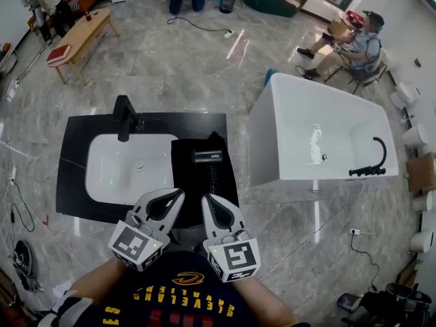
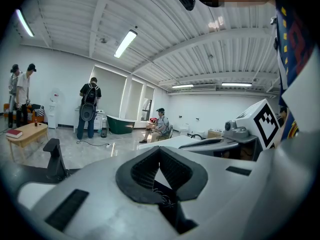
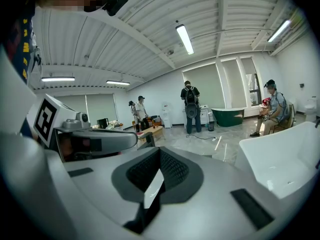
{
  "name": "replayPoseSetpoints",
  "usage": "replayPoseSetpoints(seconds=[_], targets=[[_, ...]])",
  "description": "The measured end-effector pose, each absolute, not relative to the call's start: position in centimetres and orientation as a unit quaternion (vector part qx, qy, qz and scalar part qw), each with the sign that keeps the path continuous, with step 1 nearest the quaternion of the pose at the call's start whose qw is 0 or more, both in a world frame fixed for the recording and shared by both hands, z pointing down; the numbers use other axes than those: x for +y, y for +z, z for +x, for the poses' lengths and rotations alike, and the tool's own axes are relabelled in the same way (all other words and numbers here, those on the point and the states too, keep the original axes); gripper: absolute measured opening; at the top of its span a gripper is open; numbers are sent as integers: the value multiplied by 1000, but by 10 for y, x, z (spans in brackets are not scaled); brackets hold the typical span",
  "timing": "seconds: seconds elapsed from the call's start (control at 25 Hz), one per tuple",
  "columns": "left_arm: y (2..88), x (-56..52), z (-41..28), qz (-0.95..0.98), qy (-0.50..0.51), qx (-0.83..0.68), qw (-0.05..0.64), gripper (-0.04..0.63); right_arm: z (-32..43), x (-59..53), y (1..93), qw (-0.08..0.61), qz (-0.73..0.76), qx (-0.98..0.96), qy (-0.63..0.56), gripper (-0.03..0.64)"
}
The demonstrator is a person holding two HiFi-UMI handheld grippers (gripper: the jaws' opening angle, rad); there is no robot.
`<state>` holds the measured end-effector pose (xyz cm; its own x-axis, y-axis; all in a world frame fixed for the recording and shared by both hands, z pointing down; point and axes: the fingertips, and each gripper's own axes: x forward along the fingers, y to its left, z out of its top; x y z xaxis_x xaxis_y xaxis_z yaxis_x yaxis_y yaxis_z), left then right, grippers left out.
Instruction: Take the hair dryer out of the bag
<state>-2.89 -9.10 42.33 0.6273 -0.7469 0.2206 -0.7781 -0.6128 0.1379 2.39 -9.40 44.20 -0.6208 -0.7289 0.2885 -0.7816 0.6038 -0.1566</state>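
A black hair dryer (image 1: 207, 157) lies on a black bag (image 1: 228, 182) at the right end of a black counter (image 1: 75, 155), beside a white sink (image 1: 102, 176). Whether the dryer is partly inside the bag I cannot tell. My left gripper (image 1: 178, 194) and right gripper (image 1: 206, 199) hover side by side at the counter's near edge, short of the bag. Both are shut and empty. In the left gripper view the left gripper (image 2: 160, 156) has its jaws together, with the right gripper's marker cube (image 2: 263, 124) alongside. In the right gripper view the right gripper (image 3: 159, 159) is likewise closed.
A black faucet (image 1: 124, 118) stands behind the sink. A white bathtub (image 1: 313, 135) is right of the counter. Farther off are a wooden table (image 1: 78, 36), a seated person (image 1: 347, 43), standing people and a cable (image 1: 197, 26) on the marble floor.
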Motion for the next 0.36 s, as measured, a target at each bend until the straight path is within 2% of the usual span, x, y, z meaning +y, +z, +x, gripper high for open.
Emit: replayPoseSetpoints(seconds=[0.36], targets=[[428,-87,-25,897,71,-421,117,3,27,-91,447,102,431,-885,142,8]])
